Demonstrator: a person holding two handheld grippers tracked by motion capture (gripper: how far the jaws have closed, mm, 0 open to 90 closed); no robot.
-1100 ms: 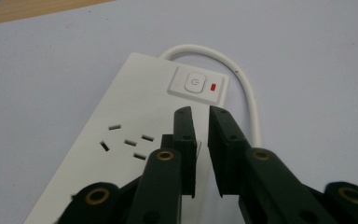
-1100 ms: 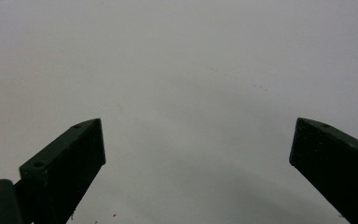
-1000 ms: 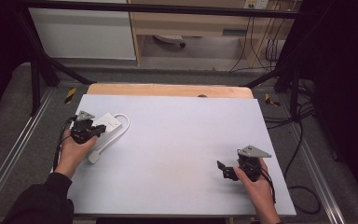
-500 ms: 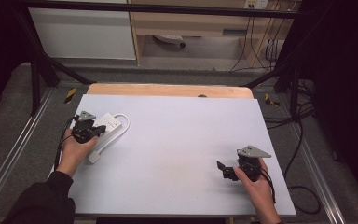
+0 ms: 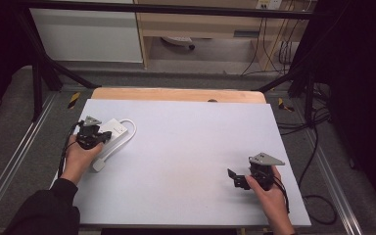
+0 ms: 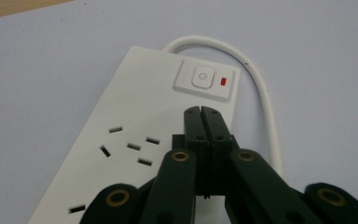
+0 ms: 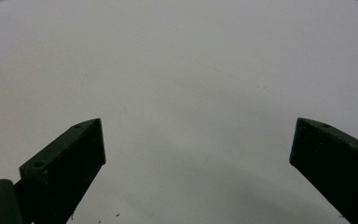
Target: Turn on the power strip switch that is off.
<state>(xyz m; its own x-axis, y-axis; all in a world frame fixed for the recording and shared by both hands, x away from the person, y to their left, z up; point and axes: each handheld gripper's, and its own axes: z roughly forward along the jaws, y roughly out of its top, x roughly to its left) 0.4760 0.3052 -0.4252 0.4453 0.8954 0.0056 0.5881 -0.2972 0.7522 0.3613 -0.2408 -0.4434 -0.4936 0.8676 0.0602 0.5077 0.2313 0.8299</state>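
One power strip [image 6: 135, 140] diagonal, switch end far; left tongs [image 6: 201, 111] closed above.

White power strip [image 6: 135, 140] flat on bench [image 5: 186, 161], left side, lying diagonally. Socket slots face up. Rocker switch [image 6: 206, 79] with red indicator at far end. White cord [image 6: 266, 107] loops from that end.

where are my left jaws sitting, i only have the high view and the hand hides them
Observer: The left gripper has its jaws closed together over the white power strip, tips just short of the power button.
Operator: is that button lit
Observer: Beside it is a small red indicator; I cannot tell if it glows.
Operator: and the right one, open or shut
Observer: The right gripper has its jaws wide apart, with bare table between them.
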